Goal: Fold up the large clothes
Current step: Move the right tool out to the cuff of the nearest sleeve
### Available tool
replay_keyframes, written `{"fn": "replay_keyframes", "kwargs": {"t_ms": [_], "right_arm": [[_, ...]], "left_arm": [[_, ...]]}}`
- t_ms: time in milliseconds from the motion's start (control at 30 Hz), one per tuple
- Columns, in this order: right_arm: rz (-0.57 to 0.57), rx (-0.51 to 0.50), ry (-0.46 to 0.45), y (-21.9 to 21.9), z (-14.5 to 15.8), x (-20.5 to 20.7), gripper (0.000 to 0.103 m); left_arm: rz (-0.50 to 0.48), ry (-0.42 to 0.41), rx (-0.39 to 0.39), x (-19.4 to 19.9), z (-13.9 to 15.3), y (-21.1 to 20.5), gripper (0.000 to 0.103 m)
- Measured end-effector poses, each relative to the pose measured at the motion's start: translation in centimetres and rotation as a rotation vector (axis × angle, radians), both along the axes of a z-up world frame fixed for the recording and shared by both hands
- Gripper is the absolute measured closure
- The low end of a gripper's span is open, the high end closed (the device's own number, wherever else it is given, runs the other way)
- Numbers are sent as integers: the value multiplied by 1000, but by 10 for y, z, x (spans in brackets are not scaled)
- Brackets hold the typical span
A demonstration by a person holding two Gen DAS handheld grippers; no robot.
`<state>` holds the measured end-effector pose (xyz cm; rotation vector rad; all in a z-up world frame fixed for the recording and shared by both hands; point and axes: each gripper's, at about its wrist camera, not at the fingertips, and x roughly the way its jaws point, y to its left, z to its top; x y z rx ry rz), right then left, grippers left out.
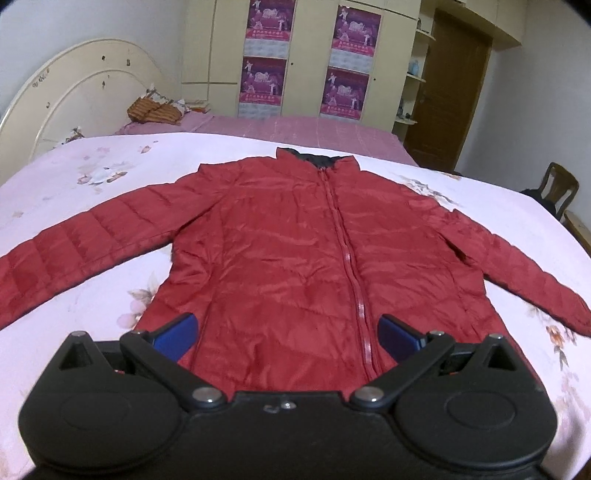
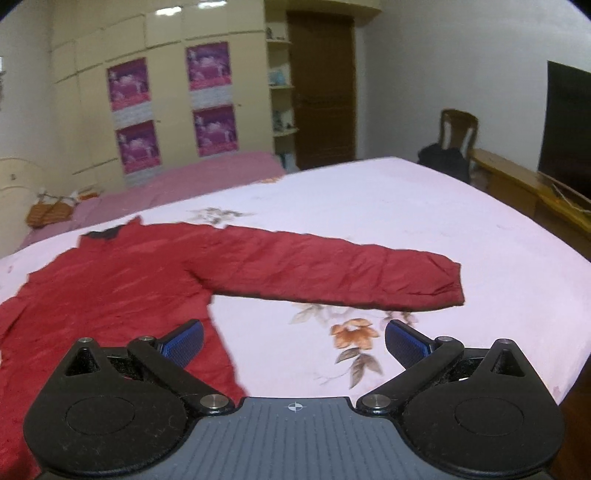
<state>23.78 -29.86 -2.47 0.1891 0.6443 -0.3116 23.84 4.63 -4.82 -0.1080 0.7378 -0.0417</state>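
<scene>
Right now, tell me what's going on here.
A person holds a gripper in each hand over a red jacket spread flat, zipped, on a bed. The left gripper hangs open above the jacket's hem. The right gripper is open too, over the bed beside the jacket, near its right-hand sleeve. Neither grips anything; no fold is made yet.

I count one red puffer jacket (image 1: 295,251) with two sleeves spread, four purple posters (image 1: 271,20) on the wardrobe, one wooden chair (image 2: 458,129), and my two grippers, left (image 1: 286,338) and right (image 2: 293,341), each gaping wide.
</scene>
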Motion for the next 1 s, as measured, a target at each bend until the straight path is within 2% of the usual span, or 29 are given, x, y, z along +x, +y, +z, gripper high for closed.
{"fn": "replay_keyframes", "kwargs": {"t_ms": [200,367,533,767,800,833,867,1000], "right_arm": [[-109,27,17,-45,-24,18,0],[-219,112,4,-94,-49,30,0],[-322,194,-12,-143,-75,45,1],[-383,276,-13,-180,-102,54,1],[-385,287,-17,-183,-104,54,6],[-384,301,-14,-185,-107,55,31],[-393,321,-6,-188,-110,55,38],[-403,342,-33,-189,-113,52,38]], "left_arm": [[7,27,-20,25,-16,-5,0],[22,42,6,47,-24,-17,0],[37,53,87,75,-30,-36,0],[23,73,95,109,-42,-63,0],[21,74,94,112,-44,-66,0],[20,76,90,116,-46,-69,0],[19,77,87,118,-47,-72,0],[12,85,86,125,-51,-80,0]]}}
